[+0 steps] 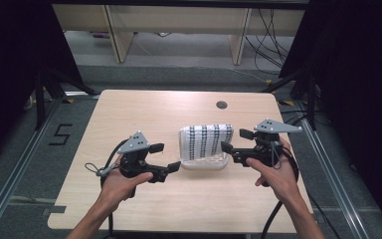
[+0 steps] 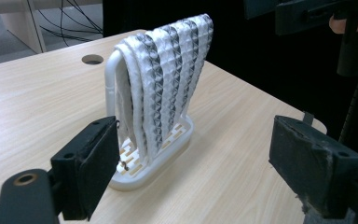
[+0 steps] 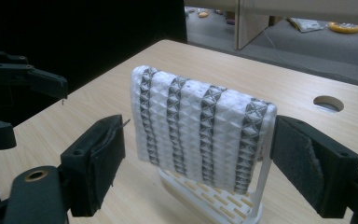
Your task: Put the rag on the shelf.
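A white towel with dark striped bands (image 1: 206, 141) (image 2: 165, 84) (image 3: 200, 128) hangs folded over a white plastic rack (image 1: 205, 163) (image 2: 144, 170) (image 3: 223, 200) near the middle of the table. My left gripper (image 1: 165, 158) (image 2: 193, 163) is held open just left of the rack, jaws pointing at it, nothing between them. My right gripper (image 1: 236, 141) (image 3: 198, 163) is open at the rack's right side, its jaws apart on either side of the draped towel without touching it.
The light wooden table (image 1: 144, 114) has a round cable hole (image 1: 222, 104) behind the rack. Dark curtains stand at both sides. Desk legs and cables (image 1: 266, 40) lie on the floor beyond the far edge.
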